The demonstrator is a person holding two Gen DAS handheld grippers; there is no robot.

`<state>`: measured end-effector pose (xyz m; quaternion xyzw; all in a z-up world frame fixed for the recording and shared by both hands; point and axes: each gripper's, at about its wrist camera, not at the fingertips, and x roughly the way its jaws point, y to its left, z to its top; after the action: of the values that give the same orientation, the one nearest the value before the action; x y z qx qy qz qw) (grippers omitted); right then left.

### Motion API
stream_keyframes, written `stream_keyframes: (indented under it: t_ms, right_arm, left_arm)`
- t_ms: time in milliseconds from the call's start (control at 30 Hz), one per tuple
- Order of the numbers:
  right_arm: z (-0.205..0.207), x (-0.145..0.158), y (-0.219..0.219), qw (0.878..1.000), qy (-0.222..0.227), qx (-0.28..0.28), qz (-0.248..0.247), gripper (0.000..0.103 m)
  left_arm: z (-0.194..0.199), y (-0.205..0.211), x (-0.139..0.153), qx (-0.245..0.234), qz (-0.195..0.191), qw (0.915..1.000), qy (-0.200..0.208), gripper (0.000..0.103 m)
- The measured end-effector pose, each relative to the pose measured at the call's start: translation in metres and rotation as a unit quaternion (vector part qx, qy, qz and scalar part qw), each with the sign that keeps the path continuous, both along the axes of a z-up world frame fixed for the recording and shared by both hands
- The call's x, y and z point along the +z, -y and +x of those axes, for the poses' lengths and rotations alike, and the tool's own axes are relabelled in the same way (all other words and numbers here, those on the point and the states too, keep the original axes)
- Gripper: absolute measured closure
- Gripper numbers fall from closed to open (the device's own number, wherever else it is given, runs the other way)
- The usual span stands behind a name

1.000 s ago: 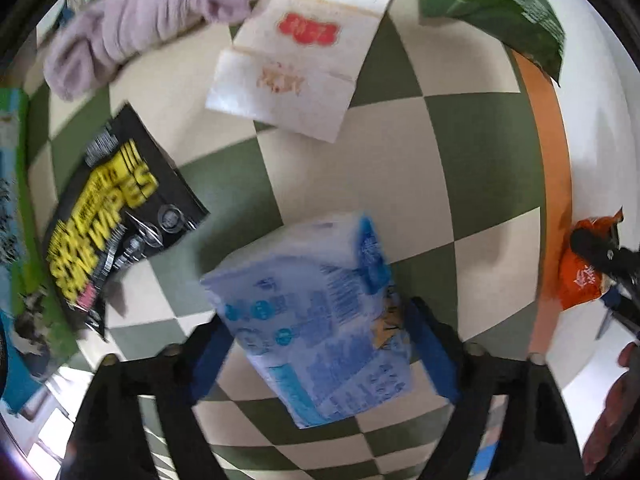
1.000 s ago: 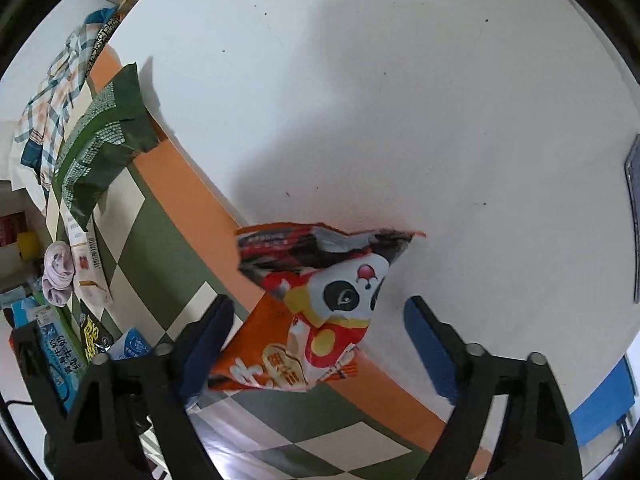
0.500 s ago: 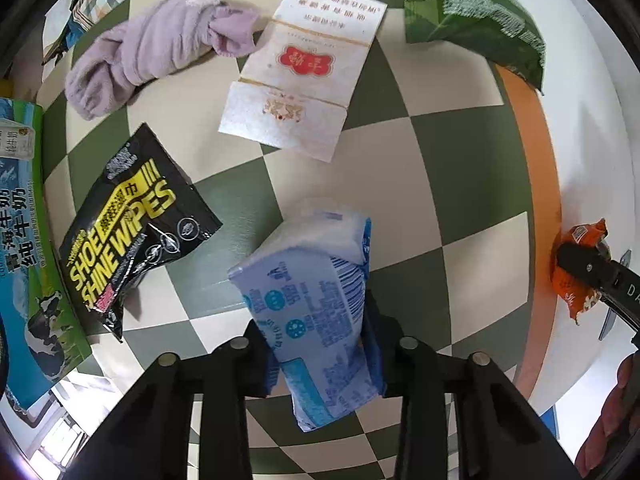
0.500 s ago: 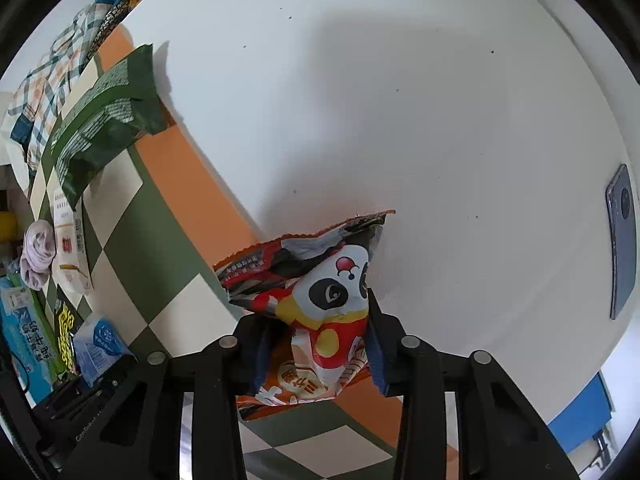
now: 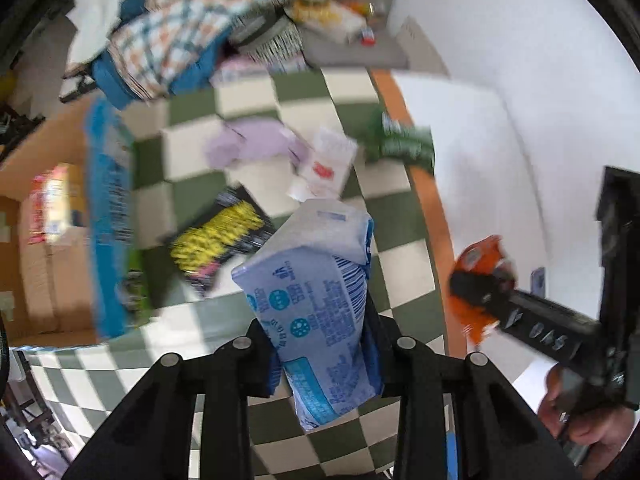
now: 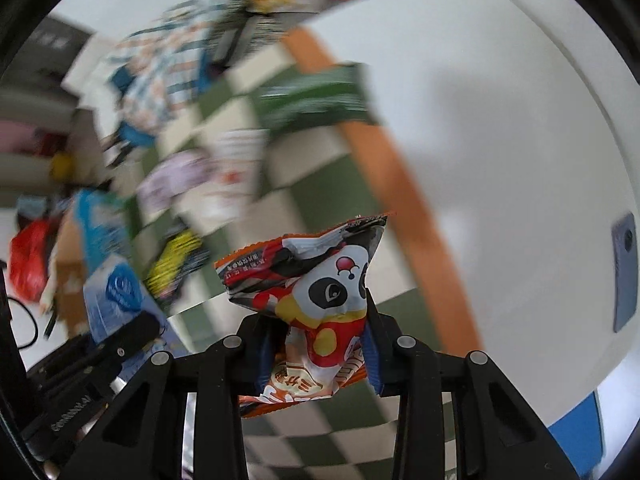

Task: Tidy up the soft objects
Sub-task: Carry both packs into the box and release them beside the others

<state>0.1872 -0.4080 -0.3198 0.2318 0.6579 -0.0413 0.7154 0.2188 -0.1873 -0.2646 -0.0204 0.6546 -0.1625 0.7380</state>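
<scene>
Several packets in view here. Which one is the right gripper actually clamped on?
The orange snack bag with the panda face, pinched between the right gripper's jaws. The pale blue tissue pack is in the left gripper; the black-and-yellow wipes packet lies on the checkered cloth.

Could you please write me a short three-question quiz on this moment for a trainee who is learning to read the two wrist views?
1. True or false: the left hand-held gripper is shut on the blue tissue pack.
2. What does the right hand-held gripper hold? A) green bag B) panda snack packet C) purple towel
3. Fill in: the grey phone lies on the ___ tabletop.

Key: 1 true; 2 B; 3 white.
</scene>
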Motion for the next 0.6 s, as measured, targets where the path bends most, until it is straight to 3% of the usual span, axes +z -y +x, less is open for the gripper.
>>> stream_keyframes:
  t_ms: [133,300,433,600]
  right_arm:
    - [0.006,0.044,-0.049,0.998,0.029,0.051,0.035,0.065]
    - [0.023,0.086,-0.146,0.989,0.058,0.124,0.059,0.065]
    - [0.045,0.102,-0.218,0.982,0.070,0.167,0.056,0.065]
    - [0.072,0.108,-0.297,0.976,0.073,0.200,0.040,0.065]
  left_arm:
    - [0.000,-0.061,0.049,0.033,-0.005,0.9986,0.041,0.074]
    - [0.003,-0.149,0.081,0.073,0.024,0.9939,0.079,0.074]
    - [0.008,-0.213,0.077,0.104,0.045,0.9896,0.089,0.074]
    - [0.025,-0.281,0.062,0.136,0.048,0.9869,0.072,0.074]
